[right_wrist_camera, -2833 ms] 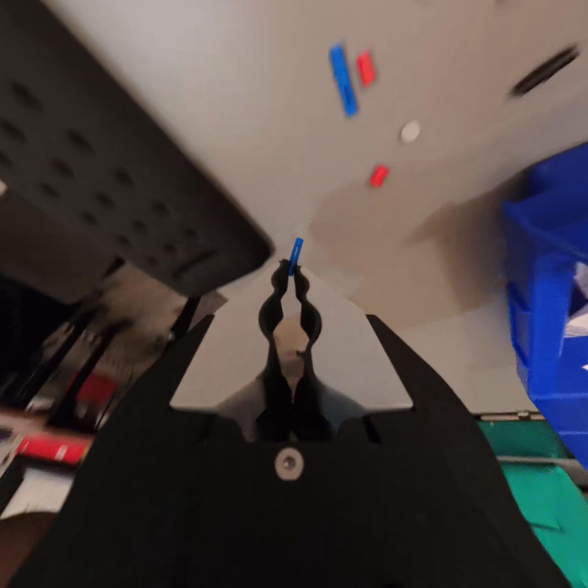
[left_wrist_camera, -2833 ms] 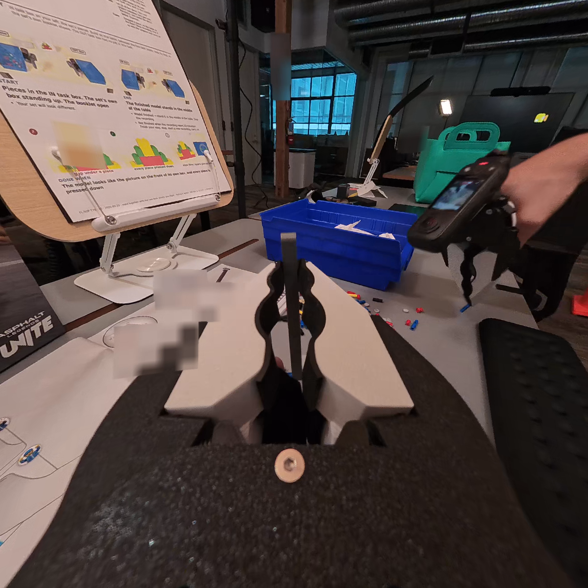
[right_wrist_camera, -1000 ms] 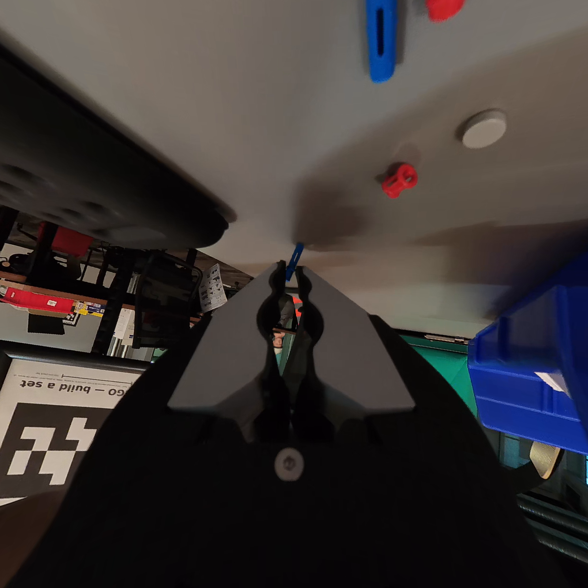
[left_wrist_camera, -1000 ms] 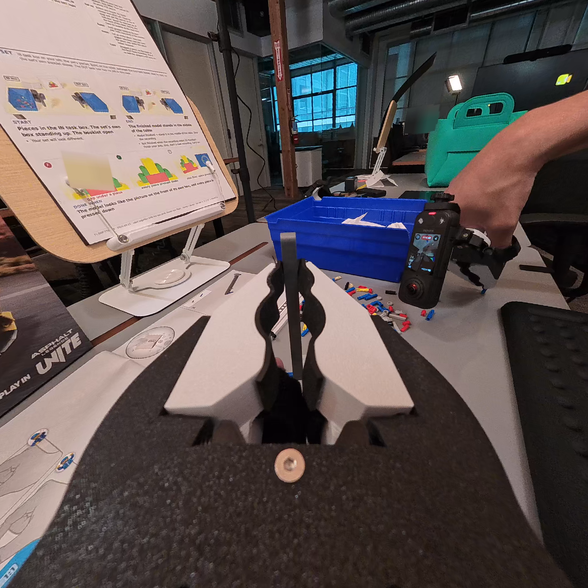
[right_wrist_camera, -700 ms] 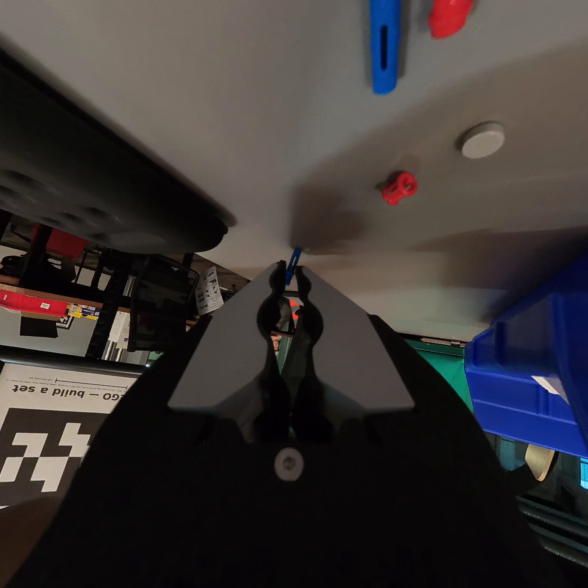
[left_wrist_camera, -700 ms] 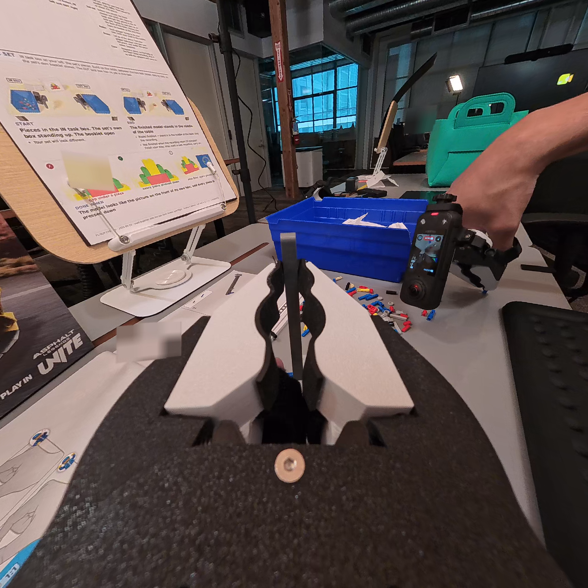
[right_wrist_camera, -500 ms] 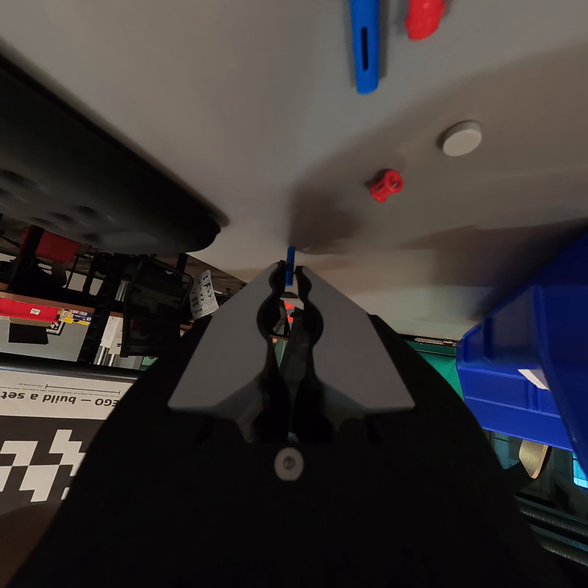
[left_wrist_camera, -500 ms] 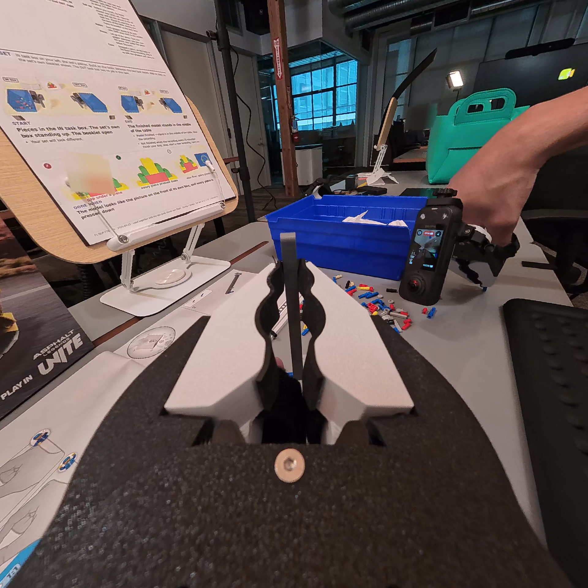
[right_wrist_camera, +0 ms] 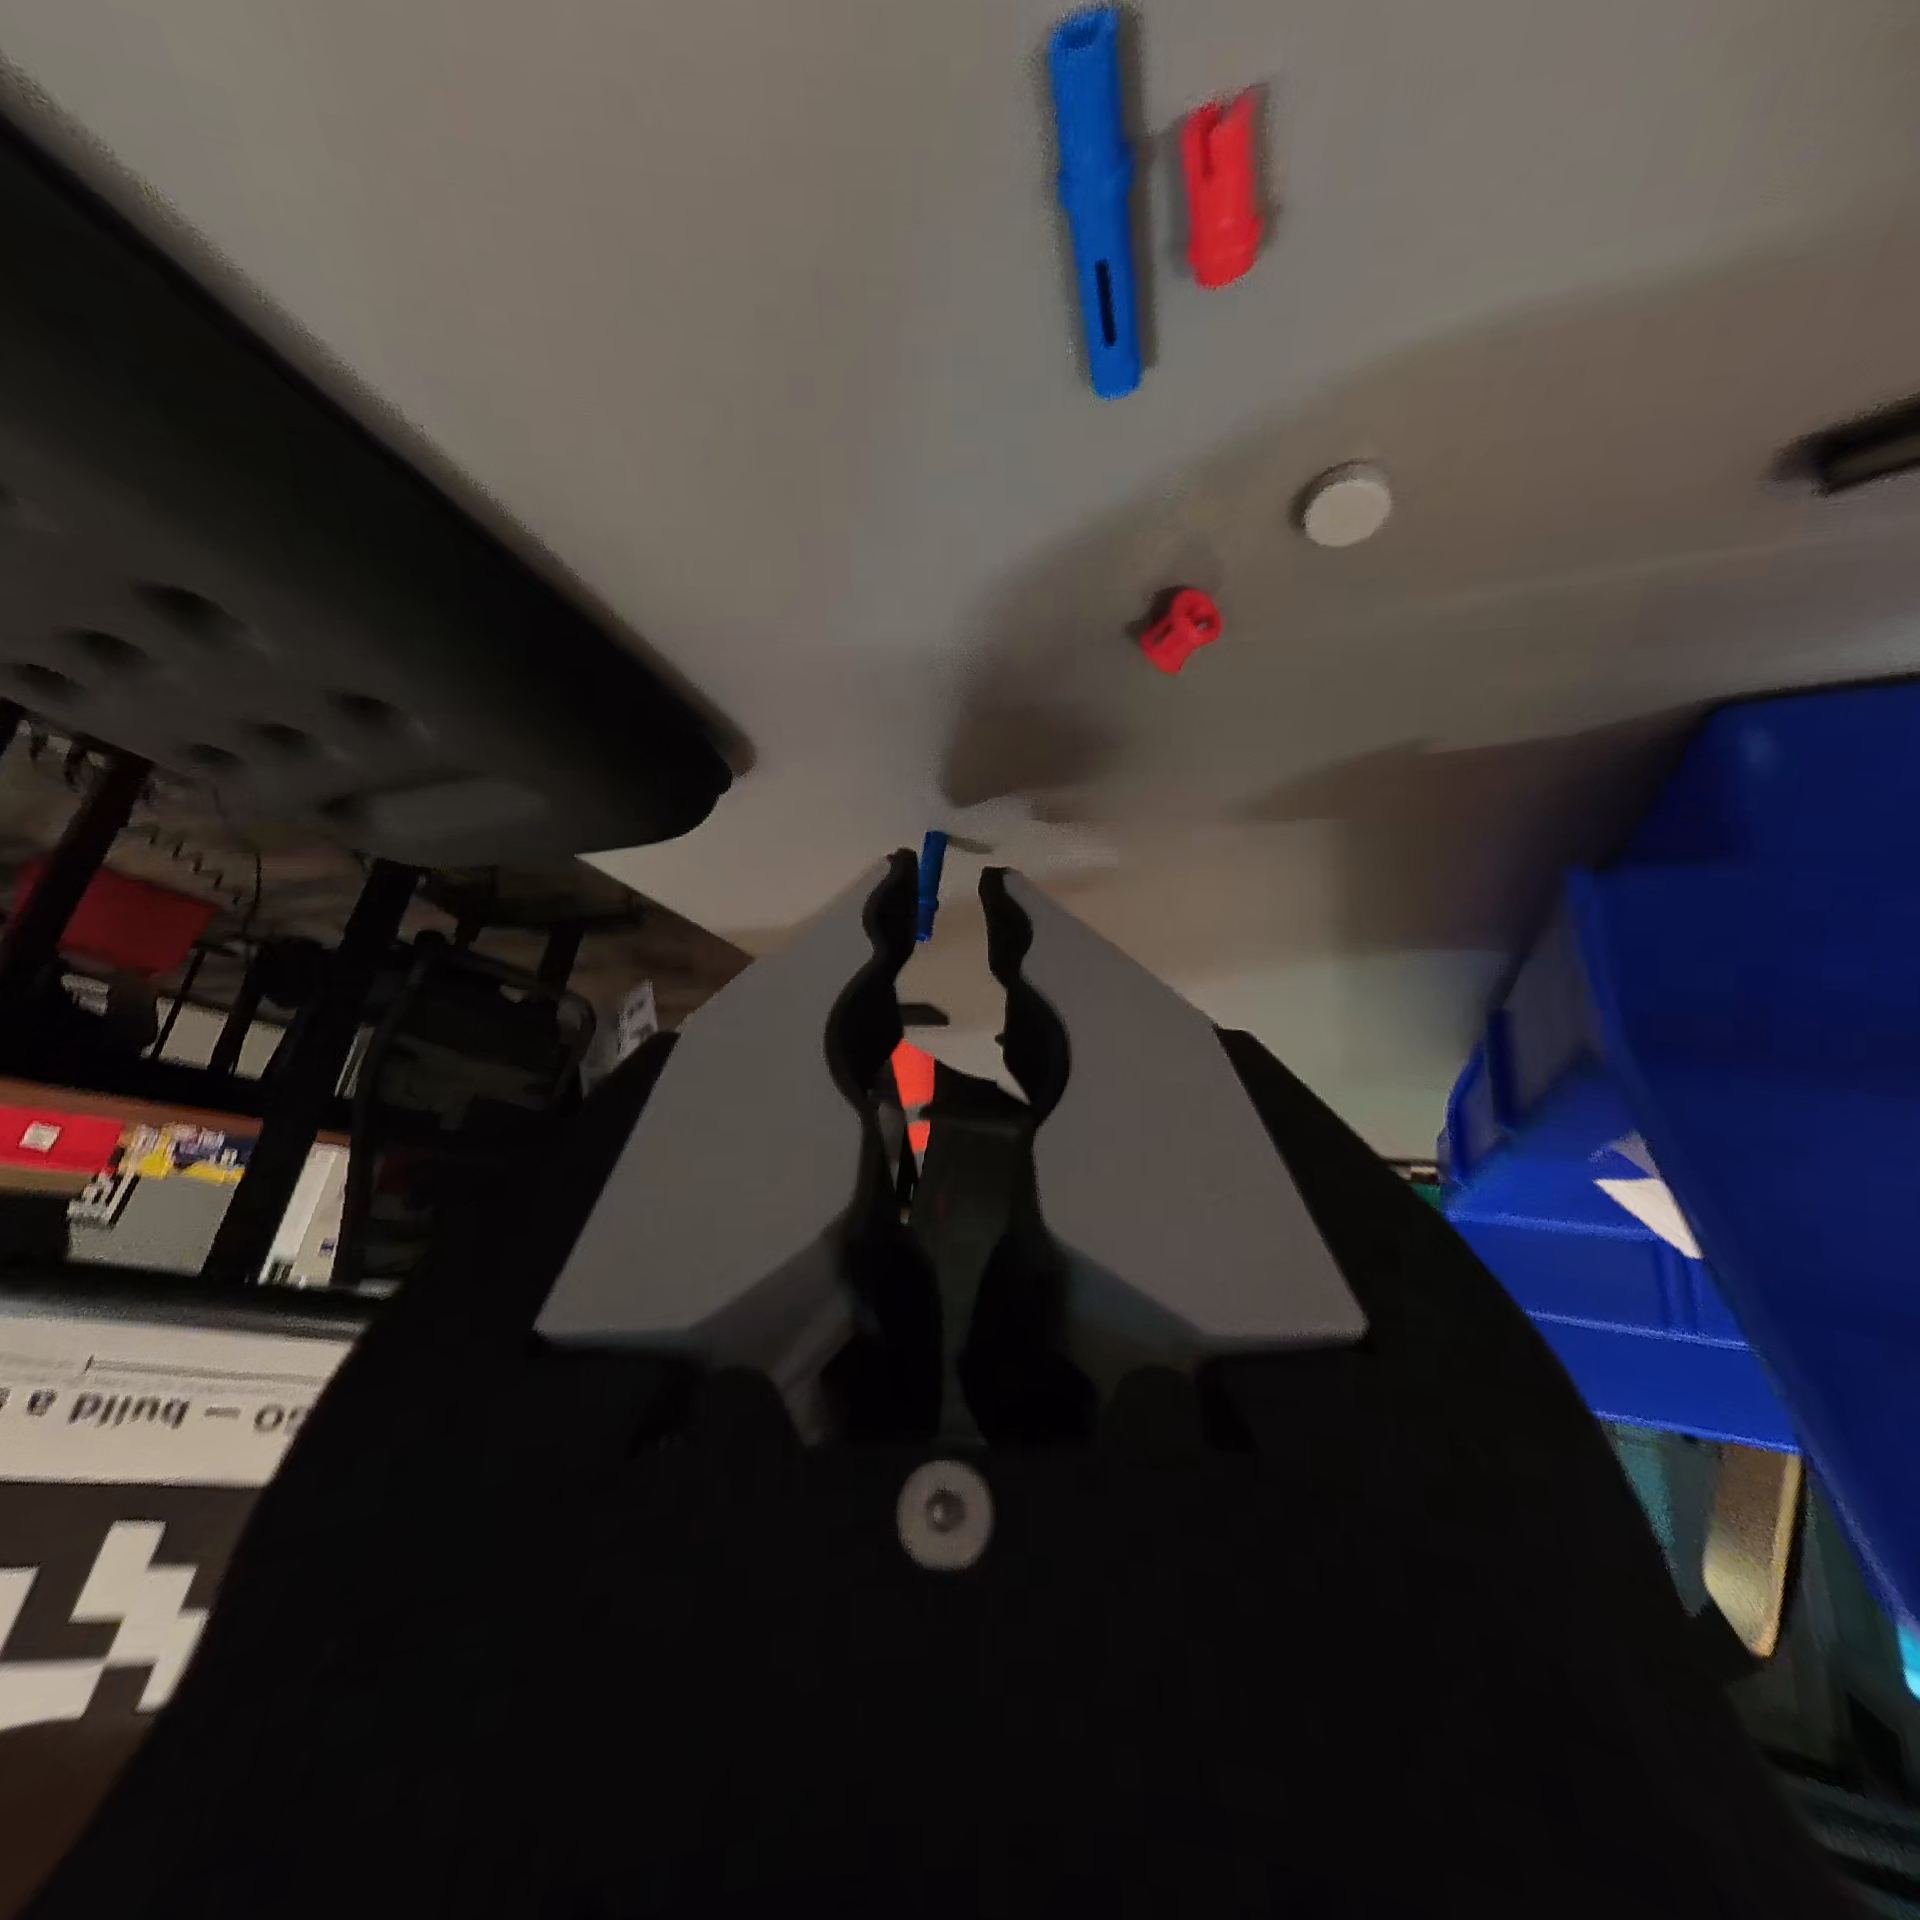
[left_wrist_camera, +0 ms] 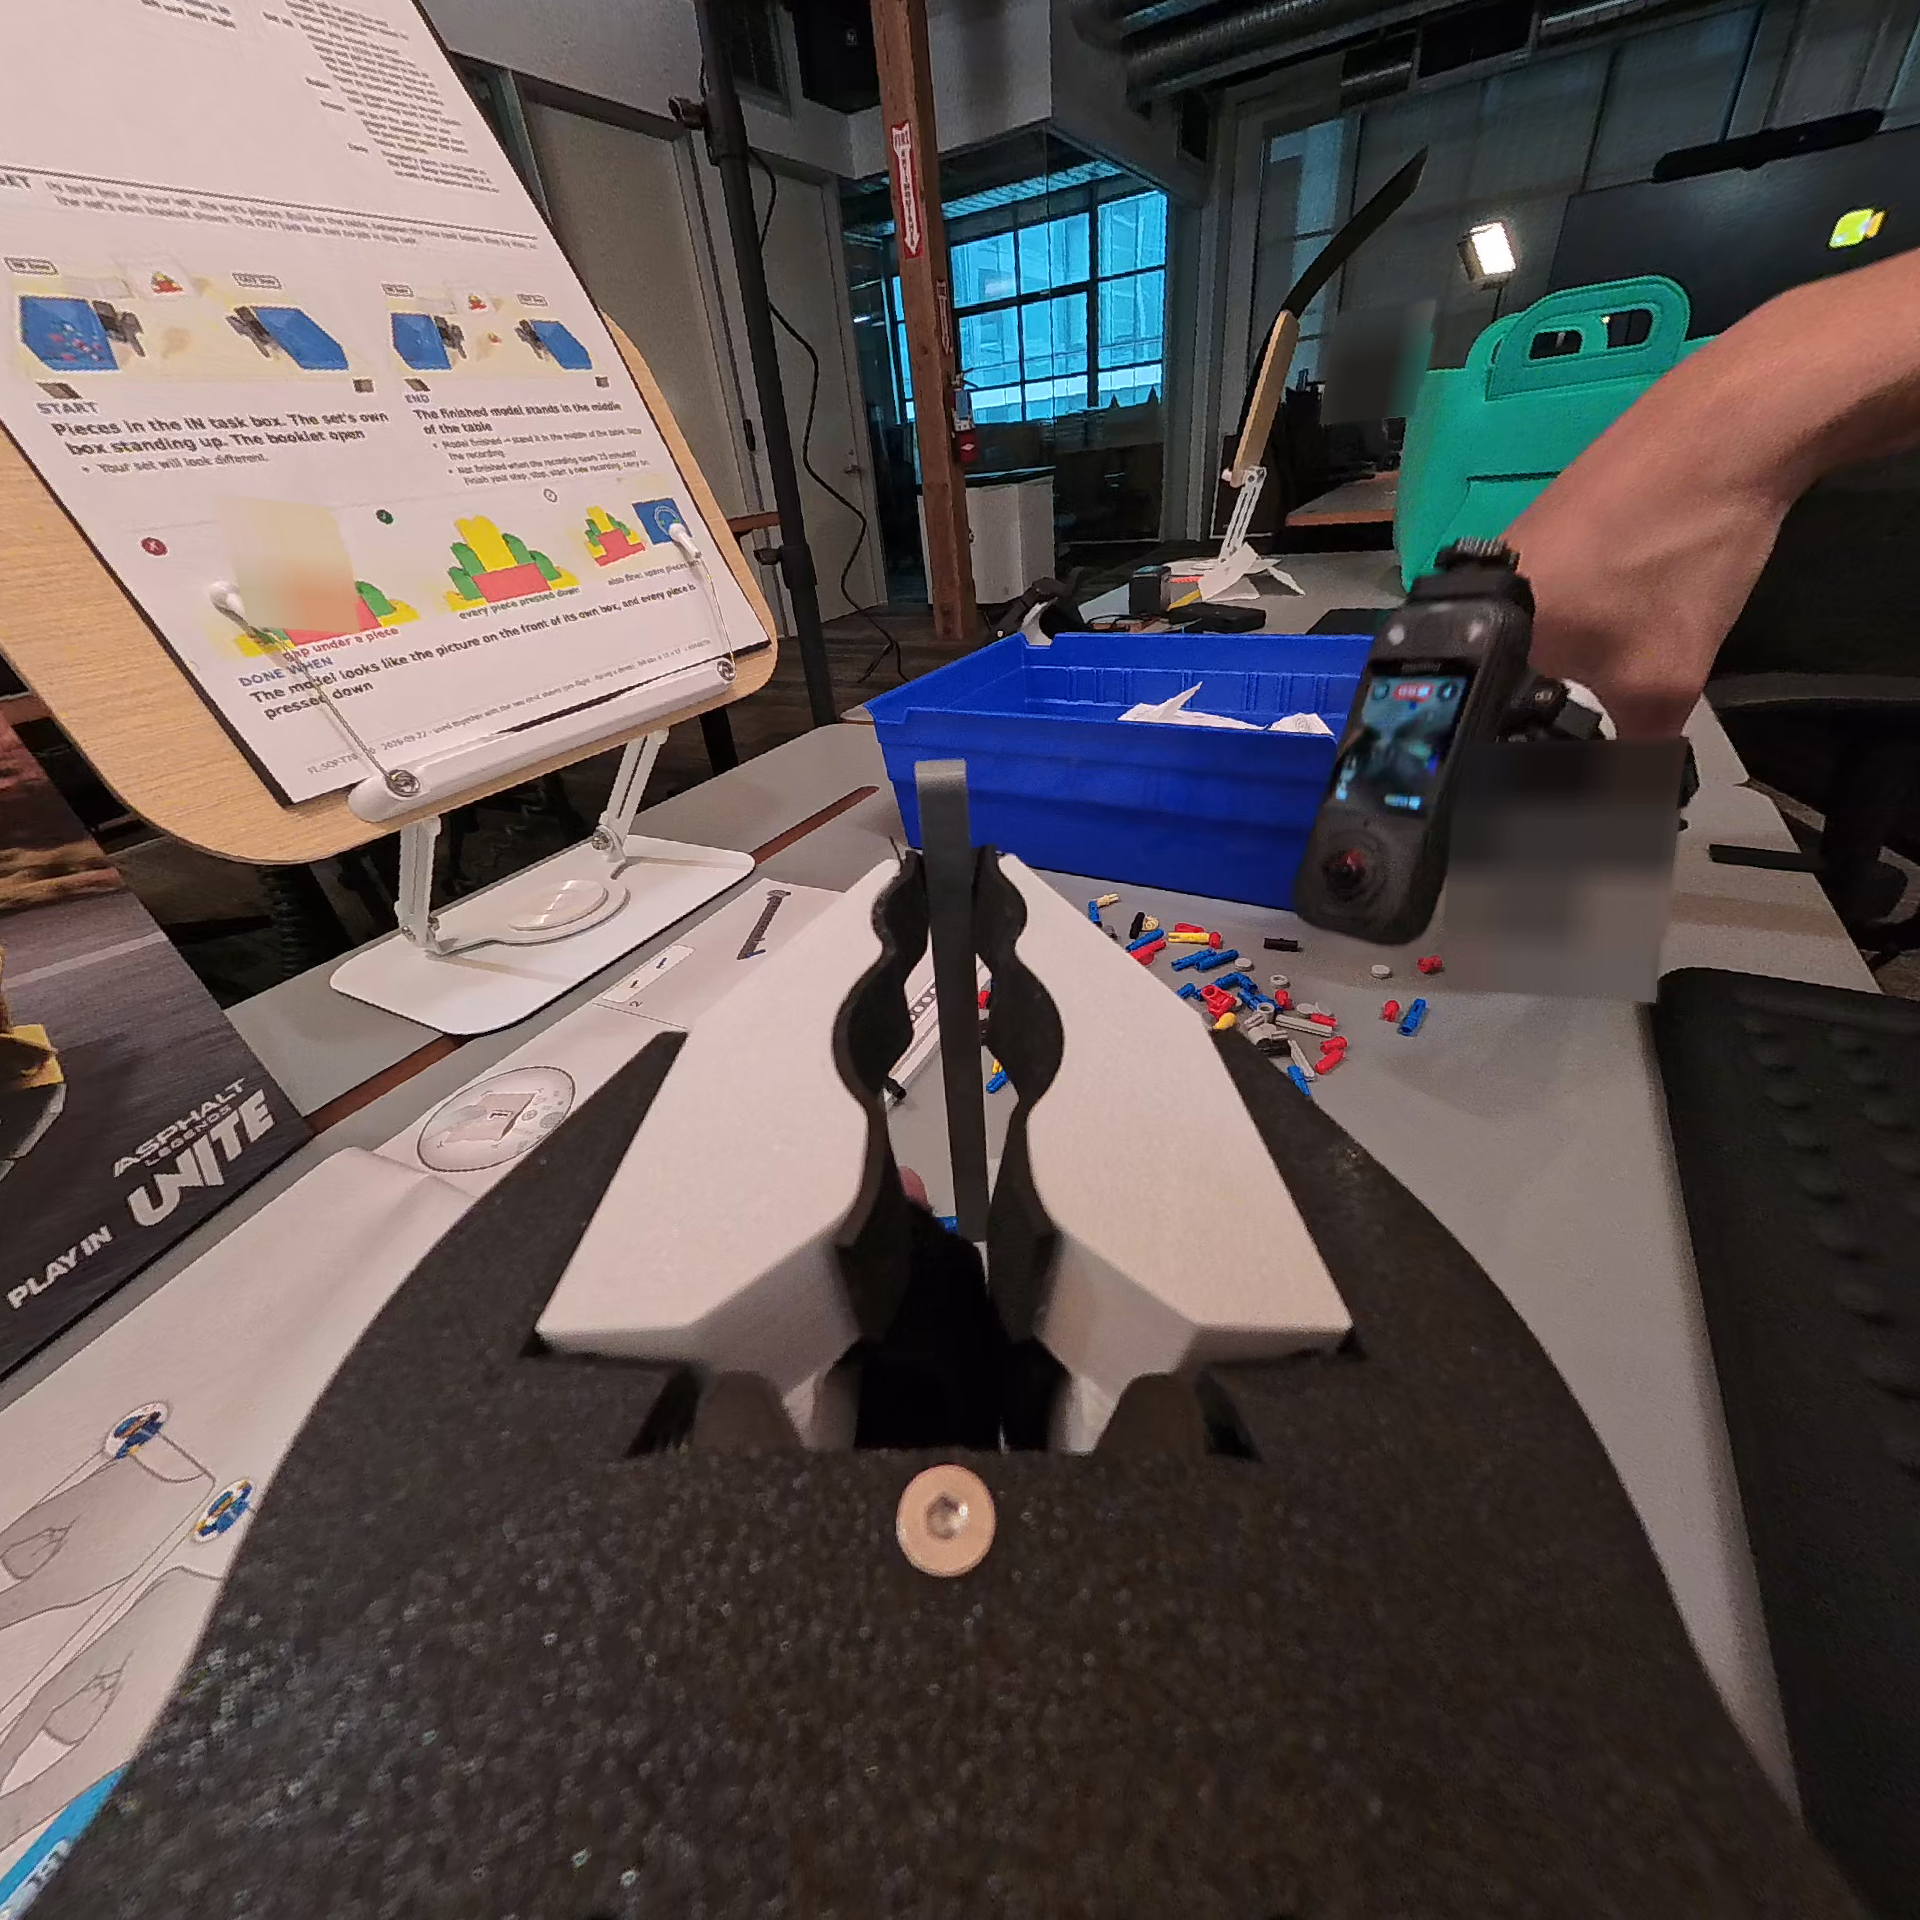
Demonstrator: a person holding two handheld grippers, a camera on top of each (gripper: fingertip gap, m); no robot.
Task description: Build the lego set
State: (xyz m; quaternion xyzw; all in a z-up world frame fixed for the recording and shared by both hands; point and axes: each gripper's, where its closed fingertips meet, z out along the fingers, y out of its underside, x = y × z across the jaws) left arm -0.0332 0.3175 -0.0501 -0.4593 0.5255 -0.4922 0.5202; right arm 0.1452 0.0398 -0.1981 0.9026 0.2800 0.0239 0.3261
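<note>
My left gripper (left_wrist_camera: 948, 878) is shut on a long dark grey beam (left_wrist_camera: 951, 997) that stands upright between its fingers, held above the table. My right gripper (right_wrist_camera: 940, 873) points at the grey table (right_wrist_camera: 623, 312) close up. Its jaws stand slightly apart, with a small blue pin (right_wrist_camera: 932, 883) loose in the gap, leaning on the left finger, its end at the table. In the left wrist view the right gripper's camera (left_wrist_camera: 1392, 790) and the hand (left_wrist_camera: 1621, 582) show at the right; its fingertips are behind a blurred patch. Several small loose pieces (left_wrist_camera: 1247, 987) lie on the table.
A blue bin (left_wrist_camera: 1091, 769) stands behind the pieces. A sheet on a wooden stand (left_wrist_camera: 312, 416) is at the left, with an open booklet (left_wrist_camera: 208, 1351) below it. A black mat (left_wrist_camera: 1787, 1247) lies at the right. Near the right gripper lie a long blue pin (right_wrist_camera: 1099, 208), a red pin (right_wrist_camera: 1221, 197), a red bush (right_wrist_camera: 1176, 629) and a grey round tile (right_wrist_camera: 1345, 504). Left tips to right tips: about 35 centimetres.
My right gripper, shut on the blue pin before, has parted its jaws at the table. The left gripper has held still with the grey beam.
</note>
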